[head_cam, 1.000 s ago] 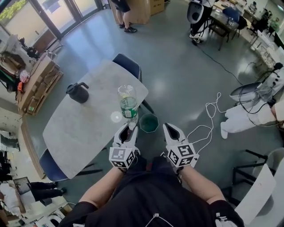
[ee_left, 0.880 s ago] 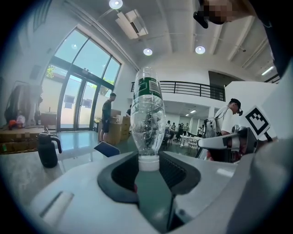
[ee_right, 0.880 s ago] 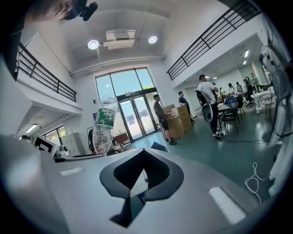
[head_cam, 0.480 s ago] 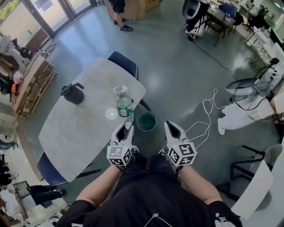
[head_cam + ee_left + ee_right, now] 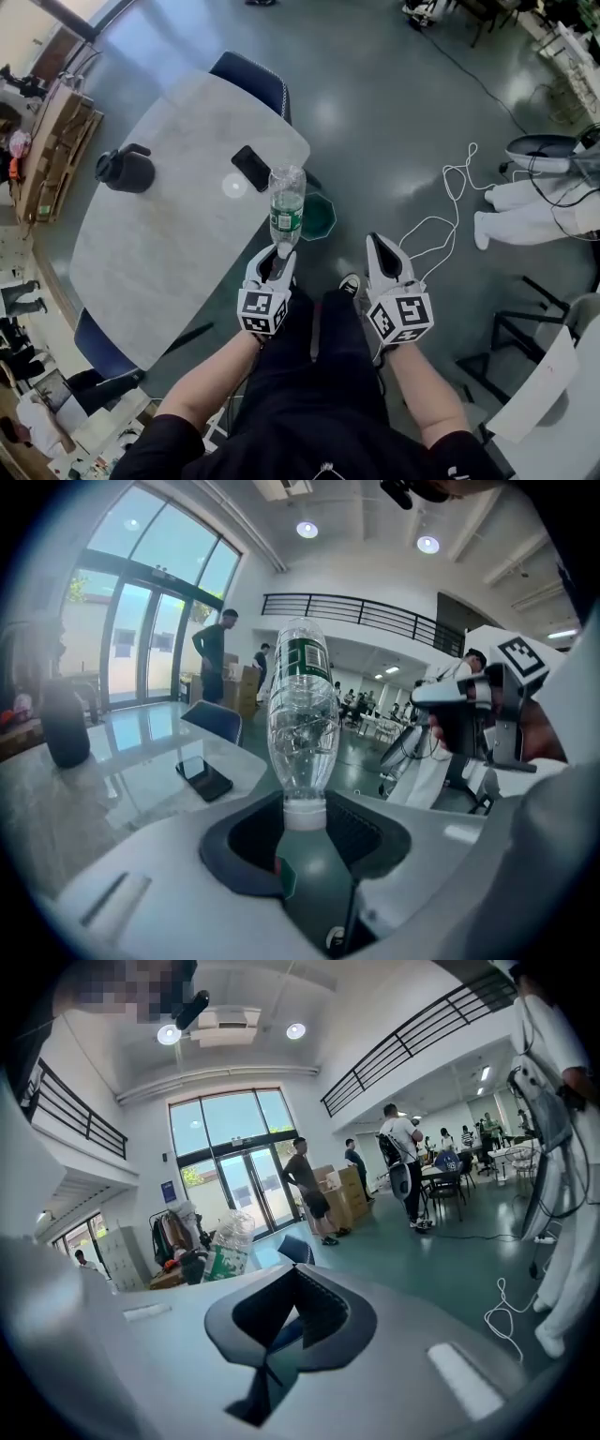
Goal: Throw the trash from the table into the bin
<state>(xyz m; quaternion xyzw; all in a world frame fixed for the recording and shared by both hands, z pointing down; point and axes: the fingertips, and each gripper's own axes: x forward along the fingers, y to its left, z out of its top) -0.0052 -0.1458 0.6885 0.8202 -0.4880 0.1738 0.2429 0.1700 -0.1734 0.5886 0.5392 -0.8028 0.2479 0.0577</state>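
While the left gripper (image 5: 277, 262) pinched the bottle (image 5: 287, 208) by its neck near the bin (image 5: 322, 221), the right gripper (image 5: 381, 248) hung with jaws pressed together.

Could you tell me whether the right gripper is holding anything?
No, the right gripper has its jaws closed together, with nothing between them.

We are in a big open hall that looks like a lab or shared workroom. Tall glass doors (image 5: 230, 1180) fill one wall, a railed gallery (image 5: 356, 611) runs above, and a loose white cable (image 5: 441, 220) trails across the polished grey-green floor (image 5: 394, 112). We see cardboard boxes (image 5: 342, 1199) near the doors, people (image 5: 305, 1185) standing about, and desks with chairs (image 5: 450, 1180) further back.
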